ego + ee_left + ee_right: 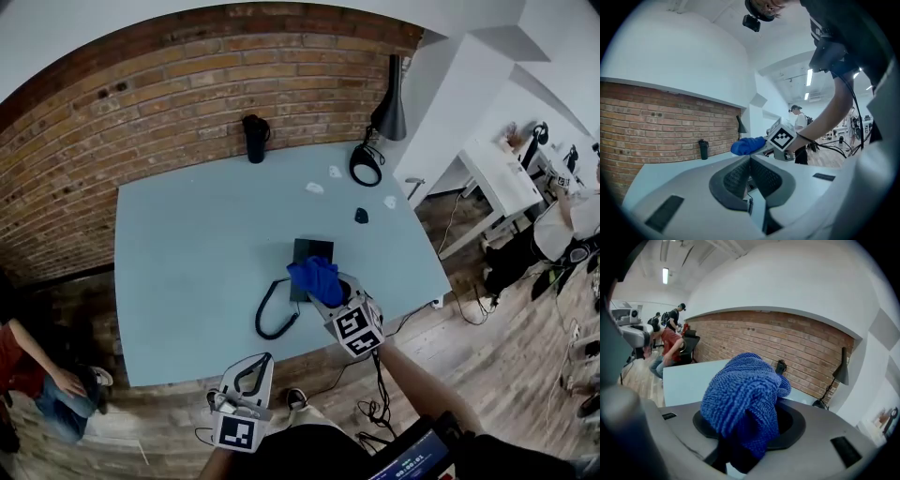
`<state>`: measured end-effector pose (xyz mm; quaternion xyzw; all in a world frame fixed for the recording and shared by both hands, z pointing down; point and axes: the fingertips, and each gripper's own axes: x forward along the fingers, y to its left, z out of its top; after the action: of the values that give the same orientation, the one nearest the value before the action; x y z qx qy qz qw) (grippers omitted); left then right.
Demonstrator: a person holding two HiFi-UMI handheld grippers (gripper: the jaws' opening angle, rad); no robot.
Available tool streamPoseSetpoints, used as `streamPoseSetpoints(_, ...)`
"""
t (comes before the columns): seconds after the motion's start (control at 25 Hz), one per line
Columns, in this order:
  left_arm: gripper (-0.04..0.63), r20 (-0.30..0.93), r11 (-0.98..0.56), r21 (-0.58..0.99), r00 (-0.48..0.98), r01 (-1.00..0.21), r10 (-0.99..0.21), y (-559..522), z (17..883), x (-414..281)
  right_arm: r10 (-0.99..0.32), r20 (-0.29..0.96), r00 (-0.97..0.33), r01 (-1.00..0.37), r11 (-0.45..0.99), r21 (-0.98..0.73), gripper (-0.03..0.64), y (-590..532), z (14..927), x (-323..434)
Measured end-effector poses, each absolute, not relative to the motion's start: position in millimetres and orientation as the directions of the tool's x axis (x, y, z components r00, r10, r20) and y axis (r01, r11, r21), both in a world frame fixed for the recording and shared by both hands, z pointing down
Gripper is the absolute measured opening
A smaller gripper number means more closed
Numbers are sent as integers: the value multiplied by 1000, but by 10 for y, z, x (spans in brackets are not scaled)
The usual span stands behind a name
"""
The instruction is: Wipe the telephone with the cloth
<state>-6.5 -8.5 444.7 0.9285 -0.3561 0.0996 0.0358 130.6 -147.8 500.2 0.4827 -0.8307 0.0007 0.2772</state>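
Blue cloth (315, 277) clamped in right gripper (330, 298), over telephone (313, 251). Left gripper (253, 366) closed on nothing, short of telephone. Risk: unbraced telephone sliding under wiping.

Head view looks steeply down; gripper views (both low) share the brick wall (656, 126).

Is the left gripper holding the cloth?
No, the left gripper has its jaws shut on nothing; the cloth is clamped in the right gripper.
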Motion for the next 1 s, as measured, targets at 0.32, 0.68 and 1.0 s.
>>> streamPoseSetpoints(0.32, 12, 227, -697, -6, 678, -717, -699, -30, 4460, -239, -718, 597, -358, -649, 651, 395, 216, -2249, 5384, 1421)
streamPoseSetpoints(0.68, 12, 260, -640, -21, 614, -768, -746, 36, 4455, -500, -630, 725, -279, -545, 725, 420, 216, -2681, 5951, 1483)
streamPoseSetpoints(1.0, 12, 264, -629, -10, 605, -777, -752, 69, 4456, -594, -615, 765, -192, -552, 712, 434, 216, -2843, 6269, 1634)
